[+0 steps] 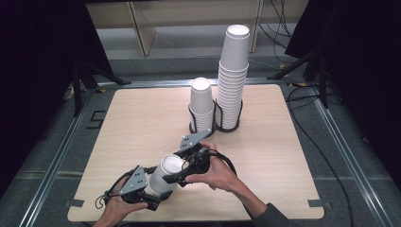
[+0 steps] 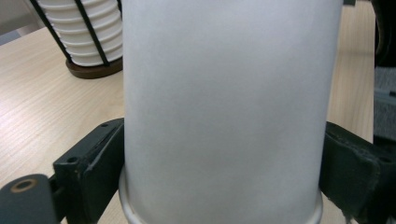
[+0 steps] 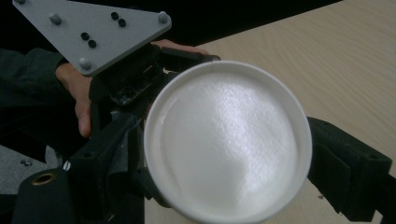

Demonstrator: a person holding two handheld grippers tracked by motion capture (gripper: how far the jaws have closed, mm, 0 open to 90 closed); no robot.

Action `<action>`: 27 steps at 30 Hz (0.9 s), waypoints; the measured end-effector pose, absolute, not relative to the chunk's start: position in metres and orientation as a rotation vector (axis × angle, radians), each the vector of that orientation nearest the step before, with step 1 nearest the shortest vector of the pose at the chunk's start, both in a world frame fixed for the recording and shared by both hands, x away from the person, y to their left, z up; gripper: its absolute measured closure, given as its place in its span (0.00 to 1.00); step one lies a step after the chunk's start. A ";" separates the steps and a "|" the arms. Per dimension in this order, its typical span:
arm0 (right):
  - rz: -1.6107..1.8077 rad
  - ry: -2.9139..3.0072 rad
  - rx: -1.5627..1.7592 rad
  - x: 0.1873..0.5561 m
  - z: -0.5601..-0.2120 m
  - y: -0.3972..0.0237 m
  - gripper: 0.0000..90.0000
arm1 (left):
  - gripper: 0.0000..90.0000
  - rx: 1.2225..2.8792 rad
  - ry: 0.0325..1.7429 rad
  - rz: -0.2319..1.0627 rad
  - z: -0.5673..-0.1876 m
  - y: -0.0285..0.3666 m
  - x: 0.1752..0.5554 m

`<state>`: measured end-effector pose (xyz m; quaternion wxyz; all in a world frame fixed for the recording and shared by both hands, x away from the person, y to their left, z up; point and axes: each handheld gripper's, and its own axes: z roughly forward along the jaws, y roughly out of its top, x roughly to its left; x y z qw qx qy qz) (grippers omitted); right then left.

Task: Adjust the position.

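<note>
High view: a white paper cup (image 1: 164, 175) sits at the table's near edge, clamped by the left gripper (image 1: 151, 189) around its body and the right gripper (image 1: 177, 176) near its base; opposing pulls could crush or drop it

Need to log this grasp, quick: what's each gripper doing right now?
Left gripper: closed on the white paper cup.
Right gripper: fingers either side of the same cup's rim; grip cannot be told.

Left hand-held gripper (image 1: 158, 189) and right hand-held gripper (image 1: 182, 165) both clamped, nearly touching, forearms converging.
</note>
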<state>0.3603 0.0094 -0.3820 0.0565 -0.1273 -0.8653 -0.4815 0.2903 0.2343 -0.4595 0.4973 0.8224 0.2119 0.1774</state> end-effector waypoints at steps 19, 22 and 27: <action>-1.306 -2.636 -0.354 0.357 -0.389 0.013 0.24 | 0.06 2.006 0.439 0.439 -0.461 0.229 0.286; -1.360 -2.608 -0.367 0.360 -0.385 0.008 0.25 | 0.03 1.919 0.458 0.451 -0.459 0.232 0.287; -1.466 -2.538 -0.380 0.367 -0.378 -0.007 0.25 | 0.06 1.798 0.497 0.437 -0.452 0.240 0.287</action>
